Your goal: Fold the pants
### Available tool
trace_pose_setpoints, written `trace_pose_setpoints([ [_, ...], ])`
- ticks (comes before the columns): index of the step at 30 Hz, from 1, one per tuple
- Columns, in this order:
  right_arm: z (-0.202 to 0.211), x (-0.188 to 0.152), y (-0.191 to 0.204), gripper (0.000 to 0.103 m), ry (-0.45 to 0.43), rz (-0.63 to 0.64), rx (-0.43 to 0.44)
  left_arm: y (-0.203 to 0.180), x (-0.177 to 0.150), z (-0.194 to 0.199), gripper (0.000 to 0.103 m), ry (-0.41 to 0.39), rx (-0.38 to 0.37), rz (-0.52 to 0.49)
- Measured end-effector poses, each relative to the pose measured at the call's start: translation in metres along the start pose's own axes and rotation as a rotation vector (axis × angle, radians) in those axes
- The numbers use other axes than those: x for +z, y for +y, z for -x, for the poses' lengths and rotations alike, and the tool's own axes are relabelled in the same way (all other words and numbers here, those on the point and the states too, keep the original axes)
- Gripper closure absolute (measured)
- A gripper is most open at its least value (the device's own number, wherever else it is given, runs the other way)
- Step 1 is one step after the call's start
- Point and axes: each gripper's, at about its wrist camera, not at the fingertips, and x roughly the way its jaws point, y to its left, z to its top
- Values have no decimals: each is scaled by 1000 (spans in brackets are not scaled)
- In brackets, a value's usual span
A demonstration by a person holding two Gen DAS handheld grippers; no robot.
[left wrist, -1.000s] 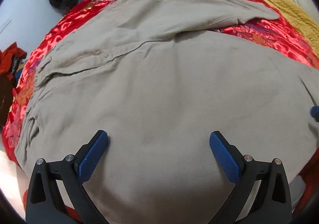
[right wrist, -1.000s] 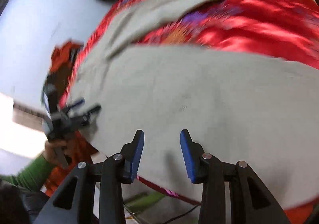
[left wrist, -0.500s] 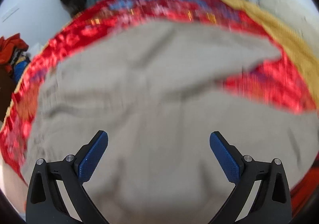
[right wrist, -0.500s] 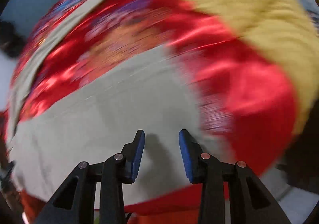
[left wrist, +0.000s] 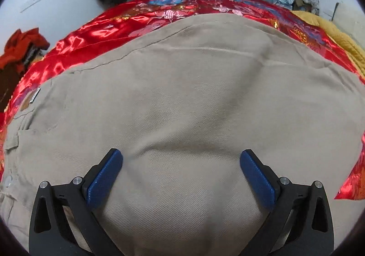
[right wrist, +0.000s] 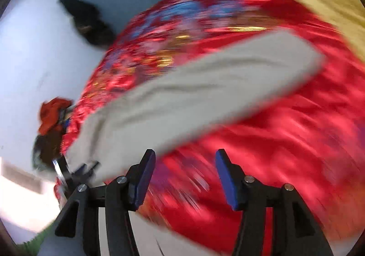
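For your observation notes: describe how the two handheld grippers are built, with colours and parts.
The left gripper and the right gripper look alike: black angular arms with triangular cut-outs, silver pivot bolts, and flat blue textured pads on the fingers. No cables show.

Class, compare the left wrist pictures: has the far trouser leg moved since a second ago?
Yes. The far leg of the pants lay apart, red bedspread showing between the legs; now it lies on the near leg, and that red gap is covered.

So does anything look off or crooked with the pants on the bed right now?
Nothing is spilled or damaged. The beige pants lie folded lengthwise on the red bedspread, with a soft ridge of slack fabric running across the middle, so they are not fully smoothed.
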Motion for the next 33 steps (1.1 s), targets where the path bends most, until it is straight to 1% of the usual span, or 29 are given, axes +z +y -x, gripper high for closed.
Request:
trace_pose_setpoints([
  [2, -52, 27, 10, 48, 64, 48, 41, 2, -2, 0, 1, -10, -7, 6],
  [3, -77, 38, 10, 48, 88, 75, 35, 0, -3, 1, 1, -16, -4, 4],
  [4, -91, 45, 8, 48, 100, 85, 29, -1, -3, 2, 1, -21, -2, 3],
  [6, -106, 56, -14, 49, 109, 86, -14, 0, -4, 2, 0, -28, -5, 6],
  [7, -108, 65, -35, 49, 103, 73, -50, 1, -3, 2, 0, -30, -6, 6],
  [8, -107, 75, -59, 52, 90, 53, -99, 1, -4, 3, 0, -33, -5, 6],
  [9, -98, 85, -90, 60, 65, 12, -129, 1, -4, 3, 0, -36, -6, 7],
  [11, -67, 97, -149, 64, -4, -76, -260, -1, -4, 0, 0, -40, -5, 7],
  [13, -15, 105, -216, 64, -100, -247, -447, -1, -4, 0, 0, -45, -4, 7],
  [14, 8, 106, -238, 62, -135, -325, -504, -1, -4, 0, 0, -47, -4, 8],
  [15, 24, 106, -252, 57, -162, -369, -541, -1, -5, 0, 0, -49, -4, 8],
  [16, 38, 107, -260, 57, -188, -389, -546, -1, -5, 0, 0, -50, -3, 8],
  [17, 49, 109, -265, 56, -216, -391, -510, -1, -5, -1, 1, -52, -3, 8],
  [18, 52, 112, -266, 52, -224, -384, -435, -1, -5, -1, 0, -53, -2, 8],
  [19, 50, 114, -264, 47, -219, -376, -386, -1, -5, 0, 0, -54, 0, 7],
  [20, 41, 118, -258, 44, -200, -350, -336, -1, -6, -1, 0, -55, 0, 7],
  [22, 25, 118, -249, 44, -153, -296, -336, -1, -6, -1, 0, -57, 1, 7],
  [23, 16, 117, -245, 44, -124, -281, -359, -2, -6, -1, 0, -57, 1, 7],
  [24, 4, 115, -240, 57, -97, -276, -368, -2, -6, -2, 0, -57, 2, 6],
  [25, 2, 112, -237, 76, -96, -267, -358, -2, -5, -2, 0, -56, 3, 6],
  [26, 0, 111, -228, 97, -108, -246, -367, -2, -5, -2, 0, -56, 4, 5],
  [27, 4, 108, -211, 97, -142, -197, -376, -2, -5, -2, 0, -56, 4, 4],
  [29, 19, 97, -174, 97, -196, -76, -351, -3, -5, -3, 0, -55, 6, 3],
  [31, 45, 72, -129, 97, -239, 88, -303, -3, -4, -3, 0, -53, 8, 2],
  [32, 61, 53, -107, 97, -255, 162, -267, -3, -4, -2, 0, -53, 9, 1],
  [33, 81, 24, -89, 97, -266, 223, -228, -3, -4, -2, 0, -52, 11, 0],
])
